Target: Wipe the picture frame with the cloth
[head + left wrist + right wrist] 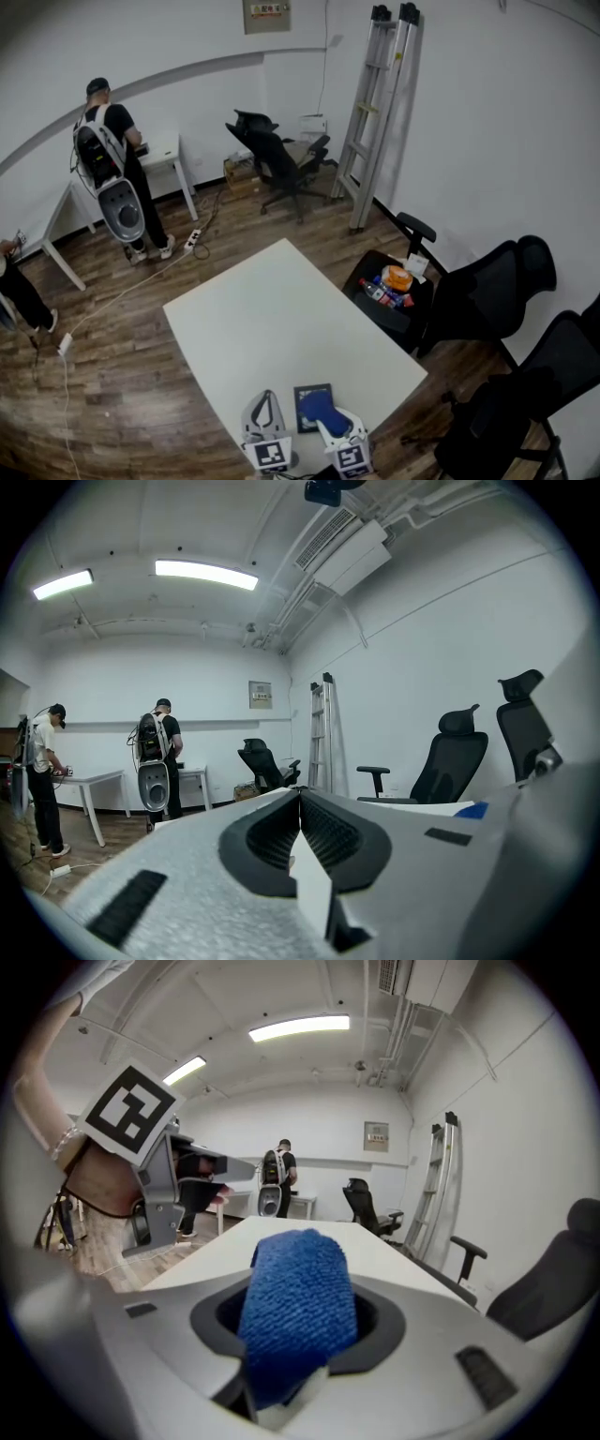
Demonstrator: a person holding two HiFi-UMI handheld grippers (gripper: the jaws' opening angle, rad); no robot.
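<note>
A dark picture frame (308, 398) lies flat near the front edge of the white table (281, 328). Its near right part is hidden by a blue cloth (321, 410). My right gripper (328, 418) is shut on that cloth, which sits over the frame. In the right gripper view the cloth (298, 1312) bulges out between the jaws of the right gripper (298, 1288) and hides the frame. My left gripper (265, 397) rests just left of the frame, jaws shut with nothing in them. Its tips meet in the left gripper view (300, 797). The frame does not show there.
Black office chairs (487, 300) crowd the table's right side; one seat (394, 281) holds bottles and an orange item. A ladder (375, 112) leans on the far wall. Two people (117, 169) stand at a white desk far left. Cables and a power strip (192, 239) lie on the wood floor.
</note>
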